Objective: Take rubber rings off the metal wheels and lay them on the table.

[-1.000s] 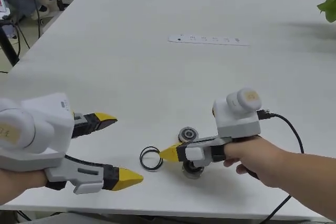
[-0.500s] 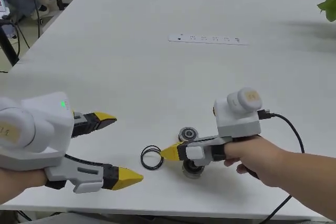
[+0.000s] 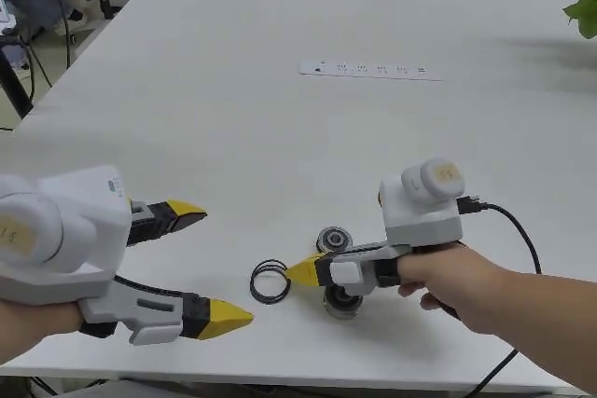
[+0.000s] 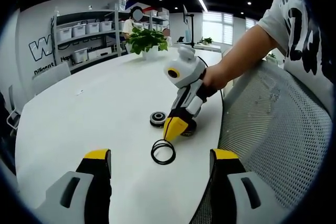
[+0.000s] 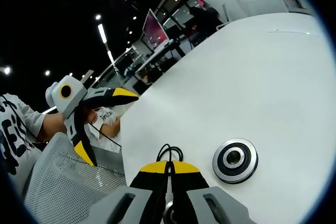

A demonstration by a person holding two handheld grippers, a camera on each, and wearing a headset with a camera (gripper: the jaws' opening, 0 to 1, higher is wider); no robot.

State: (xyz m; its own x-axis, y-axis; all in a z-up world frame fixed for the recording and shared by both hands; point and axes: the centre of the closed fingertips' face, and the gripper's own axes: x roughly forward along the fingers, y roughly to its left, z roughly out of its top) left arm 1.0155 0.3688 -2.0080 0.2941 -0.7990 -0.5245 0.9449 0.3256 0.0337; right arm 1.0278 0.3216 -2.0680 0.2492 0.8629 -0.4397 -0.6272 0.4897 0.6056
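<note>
Tbl w/ 2 metal wheels, 2 loose rings.

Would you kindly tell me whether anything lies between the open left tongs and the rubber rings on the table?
Nothing visible does: bare table separates the left tongs from the rubber rings. The shut right tongs sit at the rings' far side, not in the path.

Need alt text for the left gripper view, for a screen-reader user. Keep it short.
Black rubber rings lie loose on the white table, just ahead of the open, yellow-tipped left claw. Right behind them the shut right claw, held in a person's hand, points down at the table beside a round black-and-silver metal wheel.
</note>
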